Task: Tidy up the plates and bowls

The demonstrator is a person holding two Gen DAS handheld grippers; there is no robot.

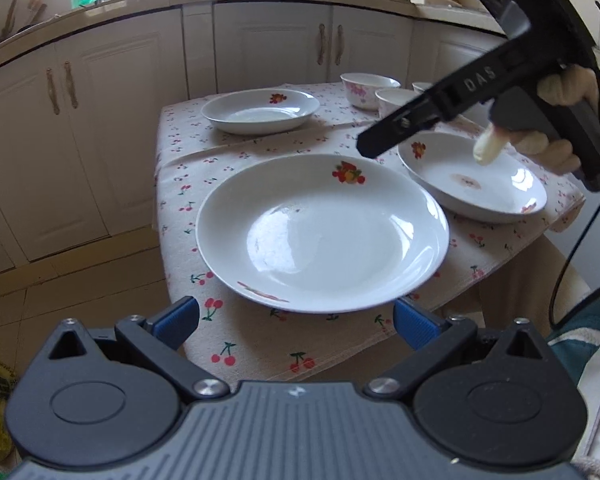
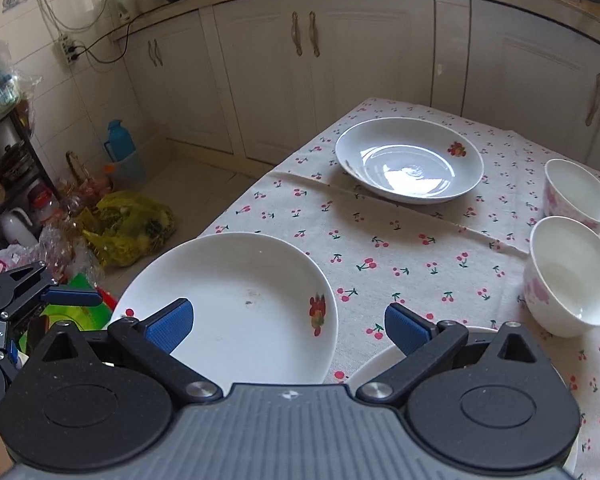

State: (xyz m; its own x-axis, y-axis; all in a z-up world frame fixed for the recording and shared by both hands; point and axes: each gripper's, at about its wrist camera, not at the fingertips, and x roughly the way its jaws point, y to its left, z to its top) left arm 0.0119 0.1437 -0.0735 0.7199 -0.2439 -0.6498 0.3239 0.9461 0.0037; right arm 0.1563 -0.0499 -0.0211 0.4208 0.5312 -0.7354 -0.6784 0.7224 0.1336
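White glossy ceramic everywhere: three shallow round plates, and three small bowls by my count, all sitting on a table (image 1: 260,344) covered in a cream woven cloth printed with little red cherries. I'll use the near plate (image 1: 322,232) as the landmark since it's the one closest to the left gripper (image 1: 296,320). It has a fruit print on its far rim and a faint reddish streak on its near rim, and it's round, so no real long axis to speak of.

Beyond the near plate, toward the cabinets (image 1: 112,120), sits the far plate (image 1: 260,111), same shape and same fruit motif. To the right of the near plate, almost touching it, is the right plate (image 1: 472,180) with a brownish smudge in its well. Past that one, behind the near plate's right side, are the bowls (image 1: 366,88): deep, rounded, pink flowers on the outside. Two show clearly; the third is just a sliver of rim behind the tool.

Left gripper's blue ribbed pads are spread wide either side of the near plate's front edge, gripping nothing. Right gripper (image 2: 290,326) is spread wide and empty too, hanging above the right plate, with a gloved hand (image 1: 560,128) on its grey pistol handle
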